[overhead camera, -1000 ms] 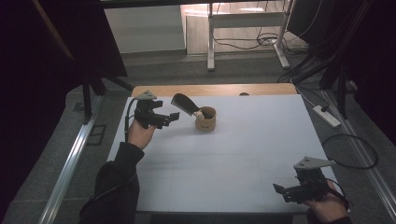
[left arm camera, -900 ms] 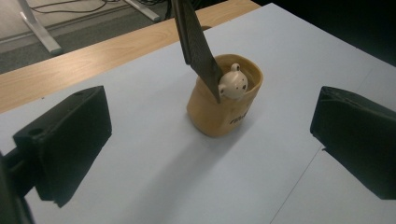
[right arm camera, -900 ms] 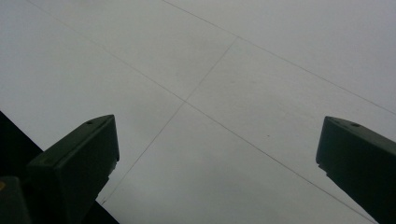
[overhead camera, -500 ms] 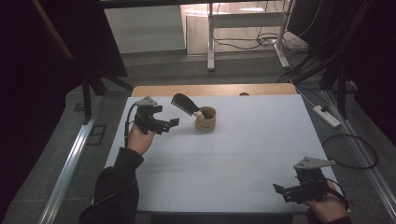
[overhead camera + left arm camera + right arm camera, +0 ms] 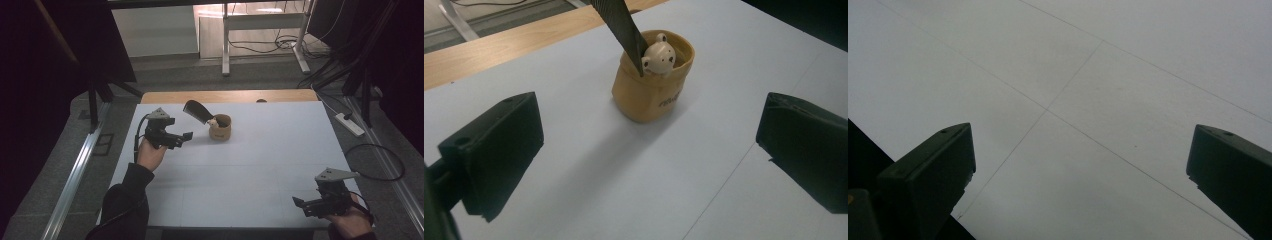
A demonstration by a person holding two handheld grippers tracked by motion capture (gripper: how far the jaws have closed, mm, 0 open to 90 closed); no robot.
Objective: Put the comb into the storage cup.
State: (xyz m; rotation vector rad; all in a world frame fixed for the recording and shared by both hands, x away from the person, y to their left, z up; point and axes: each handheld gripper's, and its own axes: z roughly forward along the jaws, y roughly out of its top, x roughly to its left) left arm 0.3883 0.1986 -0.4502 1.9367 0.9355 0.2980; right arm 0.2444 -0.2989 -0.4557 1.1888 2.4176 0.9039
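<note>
The left gripper [image 5: 186, 136] hovered with jaws spread, a tan cup [image 5: 652, 83] holding a dark brush [image 5: 620, 25] just ahead. The right gripper [image 5: 298, 203], jaws also spread, hung over bare table [image 5: 1088, 100].

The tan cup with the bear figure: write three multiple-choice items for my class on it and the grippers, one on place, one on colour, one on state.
1. Where does the tan cup stand on the white table?
A. near the far edge, ahead of the left gripper
B. at the near right corner
C. between the right gripper's jaws

2. What colour is the bear figure in the cup?
A. black
B. cream
C. blue

3. How do the left gripper's jaws stand?
A. shut on the cup
B. shut on nothing
C. open, apart from the cup

Key: 1 A, the high view shows the cup close to the wooden strip at the far side. 2 B, the left gripper view shows a pale cream bear beside the dark file. 3 C, both jaws sit wide apart with bare table between them and the cup.
</note>
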